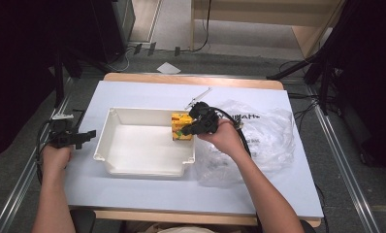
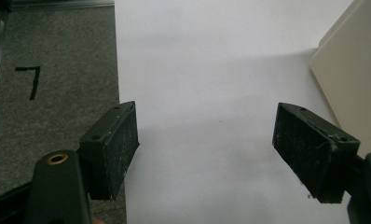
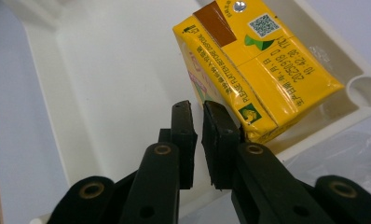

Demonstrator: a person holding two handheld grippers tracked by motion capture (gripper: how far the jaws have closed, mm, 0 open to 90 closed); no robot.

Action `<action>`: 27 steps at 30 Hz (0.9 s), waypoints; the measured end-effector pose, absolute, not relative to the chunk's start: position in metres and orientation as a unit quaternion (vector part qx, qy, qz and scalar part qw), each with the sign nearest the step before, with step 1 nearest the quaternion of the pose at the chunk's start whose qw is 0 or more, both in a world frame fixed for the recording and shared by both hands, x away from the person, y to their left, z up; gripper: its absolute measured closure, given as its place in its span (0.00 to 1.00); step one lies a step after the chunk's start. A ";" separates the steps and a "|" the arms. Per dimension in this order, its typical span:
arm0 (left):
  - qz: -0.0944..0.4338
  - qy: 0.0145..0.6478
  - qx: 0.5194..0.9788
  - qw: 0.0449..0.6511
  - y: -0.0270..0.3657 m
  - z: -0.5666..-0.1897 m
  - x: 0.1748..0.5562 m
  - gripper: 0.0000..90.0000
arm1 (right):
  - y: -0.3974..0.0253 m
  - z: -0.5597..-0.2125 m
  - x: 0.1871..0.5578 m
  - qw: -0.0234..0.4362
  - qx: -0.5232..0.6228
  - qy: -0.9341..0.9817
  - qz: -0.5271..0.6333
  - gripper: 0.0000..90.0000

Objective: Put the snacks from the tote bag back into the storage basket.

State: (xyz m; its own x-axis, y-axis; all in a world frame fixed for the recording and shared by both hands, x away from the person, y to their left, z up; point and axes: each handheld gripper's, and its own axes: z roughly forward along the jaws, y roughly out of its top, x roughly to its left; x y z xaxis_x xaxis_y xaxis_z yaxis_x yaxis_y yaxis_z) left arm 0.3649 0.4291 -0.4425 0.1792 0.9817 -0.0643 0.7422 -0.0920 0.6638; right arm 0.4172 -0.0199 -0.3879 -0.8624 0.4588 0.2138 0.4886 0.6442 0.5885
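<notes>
A yellow drink carton [image 1: 181, 127] [image 3: 258, 60] lies tilted inside the white tray [image 1: 133, 167] [image 3: 44, 56], against its right wall near the far corner. My right gripper [image 1: 185, 130] [image 3: 197, 107] reaches over that wall. Its jaws stand almost together with nothing between them, and the outer side of one jaw rests beside the carton's lower edge. My left gripper [image 1: 89, 133] [image 2: 204, 126] hovers open over the table's left edge, with bare white tabletop between its pads. The tray's corner [image 2: 351, 84] is to its right.
A crumpled clear plastic bag [image 1: 268, 131] [image 3: 342, 149] lies on the white table [image 1: 147, 194] right of the tray. Grey floor with a black mark [image 2: 30, 81] lies beyond the table's left edge. A thin white stick [image 1: 198, 97] rests behind the tray.
</notes>
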 end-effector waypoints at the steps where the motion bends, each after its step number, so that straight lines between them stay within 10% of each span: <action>1: 0.205 0.608 0.709 0.292 0.429 -0.443 0.365 0.26 | -0.021 -0.387 0.417 0.026 -0.262 -0.906 -0.331 0.93; 27: 0.206 0.608 0.711 0.288 0.428 -0.445 0.366 0.26 | -0.048 -0.359 0.417 0.048 -0.272 -0.893 -0.355 0.60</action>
